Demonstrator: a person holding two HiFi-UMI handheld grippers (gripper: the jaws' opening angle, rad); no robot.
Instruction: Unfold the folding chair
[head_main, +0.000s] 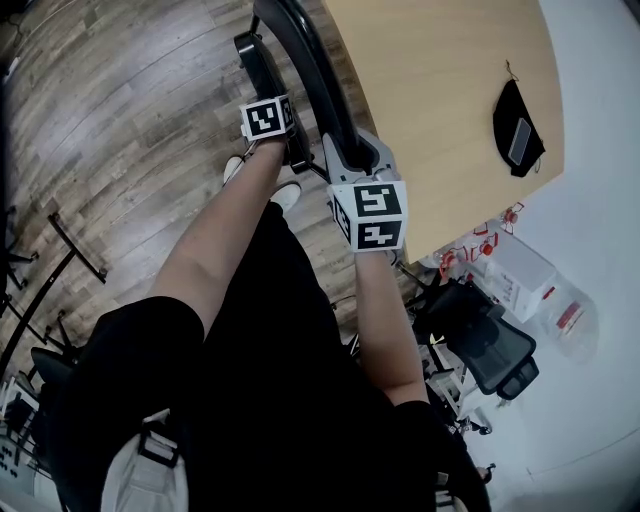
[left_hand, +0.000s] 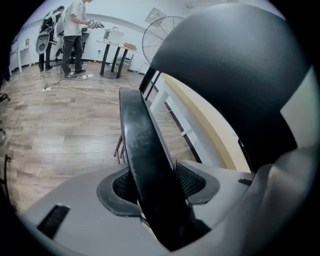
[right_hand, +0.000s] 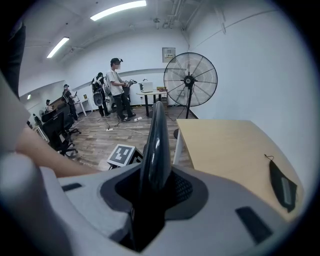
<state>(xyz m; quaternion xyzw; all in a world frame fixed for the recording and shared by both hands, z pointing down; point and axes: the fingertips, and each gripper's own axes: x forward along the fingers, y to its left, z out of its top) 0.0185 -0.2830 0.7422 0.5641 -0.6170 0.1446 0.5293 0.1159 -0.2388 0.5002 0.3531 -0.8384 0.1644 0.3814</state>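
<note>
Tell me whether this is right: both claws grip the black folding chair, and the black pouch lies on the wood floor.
Not quite. The black pouch lies on the light wooden table, not on the floor, as the head view shows. The rest stands: the left claw and the right claw both grip the black folding chair.

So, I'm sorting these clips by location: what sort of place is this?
Probably an office or lab workroom: it has a wood-look floor, a light wooden desk, a swivel office chair and a big pedestal fan.
</note>
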